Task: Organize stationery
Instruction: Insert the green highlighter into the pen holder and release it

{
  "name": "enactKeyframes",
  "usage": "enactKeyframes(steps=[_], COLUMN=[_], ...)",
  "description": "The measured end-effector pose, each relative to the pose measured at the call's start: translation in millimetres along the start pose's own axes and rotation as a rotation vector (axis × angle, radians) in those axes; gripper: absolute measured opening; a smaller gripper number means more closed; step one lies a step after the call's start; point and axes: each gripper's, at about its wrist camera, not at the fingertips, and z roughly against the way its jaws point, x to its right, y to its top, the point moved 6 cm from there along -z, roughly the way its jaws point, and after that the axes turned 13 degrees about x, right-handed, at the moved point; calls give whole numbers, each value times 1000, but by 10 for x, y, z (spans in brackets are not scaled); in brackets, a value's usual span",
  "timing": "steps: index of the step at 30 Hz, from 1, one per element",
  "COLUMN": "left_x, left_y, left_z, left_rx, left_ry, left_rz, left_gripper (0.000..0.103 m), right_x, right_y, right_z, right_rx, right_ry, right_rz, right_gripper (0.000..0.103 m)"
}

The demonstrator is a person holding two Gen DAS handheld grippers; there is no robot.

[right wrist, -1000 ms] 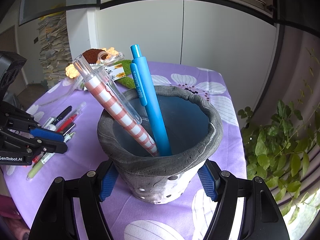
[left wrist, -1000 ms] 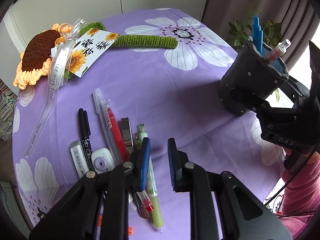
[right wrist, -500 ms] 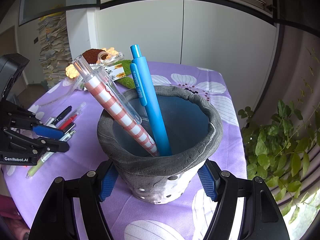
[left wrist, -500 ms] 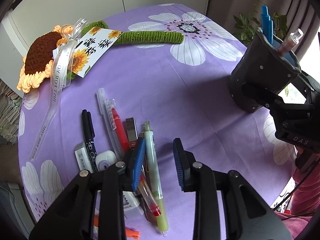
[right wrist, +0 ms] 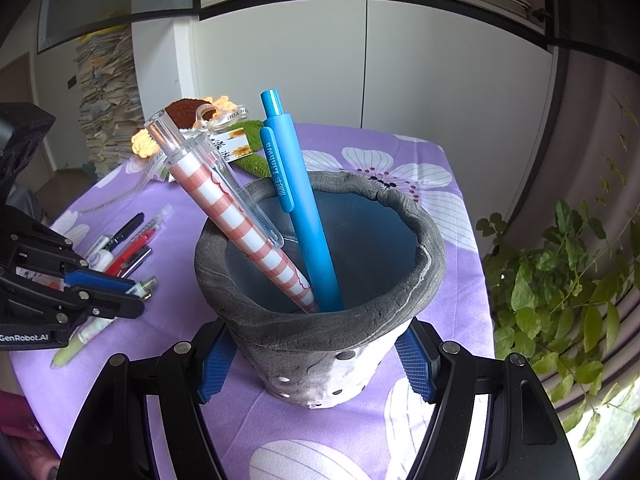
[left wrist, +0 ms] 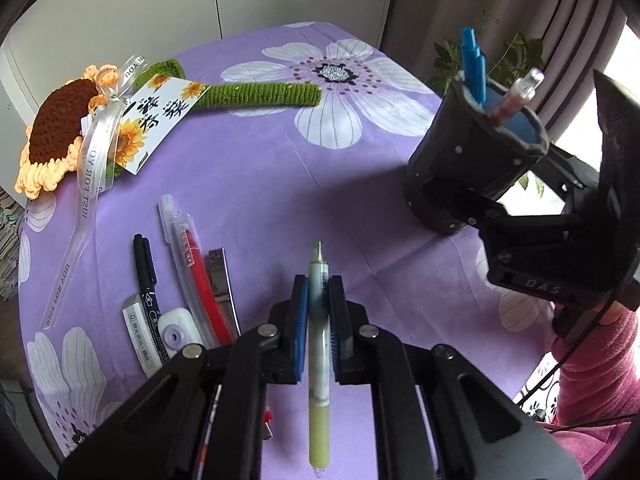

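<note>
We see the left gripper (left wrist: 319, 304) pinching the green pen (left wrist: 319, 344) between its blue pads, the pen lying along the fingers with its tip toward twelve o'clock over bare purple tablecloth (left wrist: 248, 168). At nine to ten o'clock the loose stationery (left wrist: 188, 284) lies in a cluster, well inside the table's edge. At two o'clock the right gripper (right wrist: 316, 364) clamps the grey pen holder (right wrist: 320, 344) near the table's far right edge, with open cloth between.

Stationery counted by kind

Two pens (right wrist: 308, 216) are seen in one grey holder (right wrist: 320, 344); one green pen (left wrist: 319, 344) is gripped; one black marker (left wrist: 146, 276), one red pen (left wrist: 200, 280) lie apart.
</note>
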Motion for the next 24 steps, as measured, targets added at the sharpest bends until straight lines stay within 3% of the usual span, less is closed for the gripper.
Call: enactKeyframes(steps=[5,16,24], left_x=[40,382,460], left_y=[212,978,1472], left_z=[263,826,953], left_rx=[89,373,532], left_ry=[-39,-179,-209], left_rz=[33,86,119], left_gripper=[8,8,8], right_x=[-6,-3,2], right_y=[1,-2,-7], right_z=[0,1,6], right_rx=[0,0,1], right_ry=[0,1,5], right_rz=[0,0,-1], right_gripper=[72,72,72])
